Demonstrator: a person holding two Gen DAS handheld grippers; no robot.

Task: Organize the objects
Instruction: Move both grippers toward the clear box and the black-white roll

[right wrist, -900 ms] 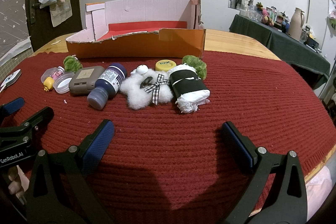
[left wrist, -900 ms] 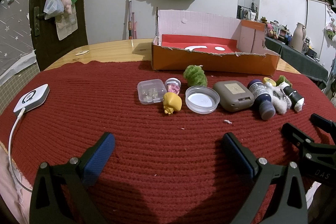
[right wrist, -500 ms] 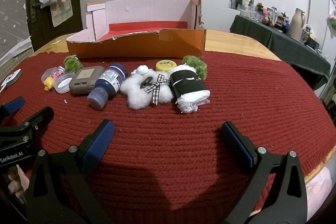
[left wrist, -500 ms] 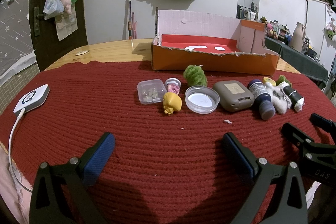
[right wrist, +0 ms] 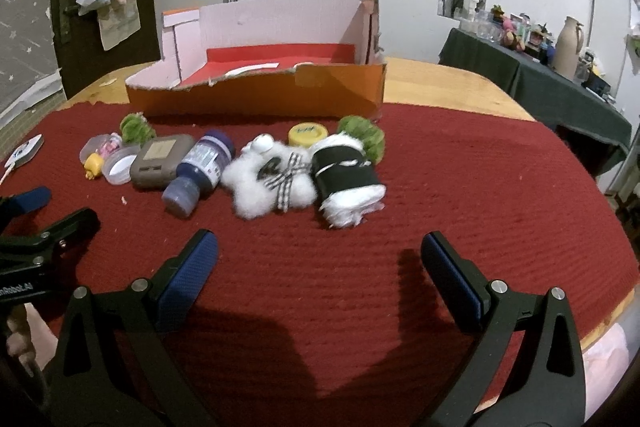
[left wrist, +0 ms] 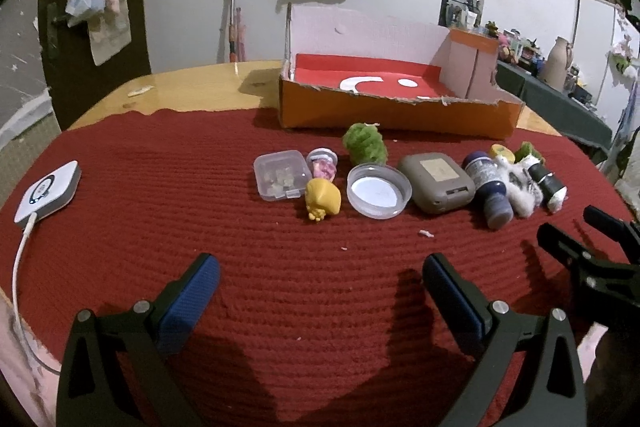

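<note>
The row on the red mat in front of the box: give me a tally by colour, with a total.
Green: 2, left pom-pom, right pom-pom
Yellow: 2, figure, lid
Clear: 3, case, jar, round lid
Grey-brown: 1, case
Blue: 1, bottle
White: 1, plush
Black-and-white: 1, roll
Total: 11

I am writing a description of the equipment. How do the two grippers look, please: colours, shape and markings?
Both are alike. The left gripper and the right gripper have black, angular, cut-out frames with silver round screw heads. Each finger ends in a flat blue textured pad. In the right wrist view, the left gripper's body bears white lettering, partly cut off. No sleeve can be made out.
</note>
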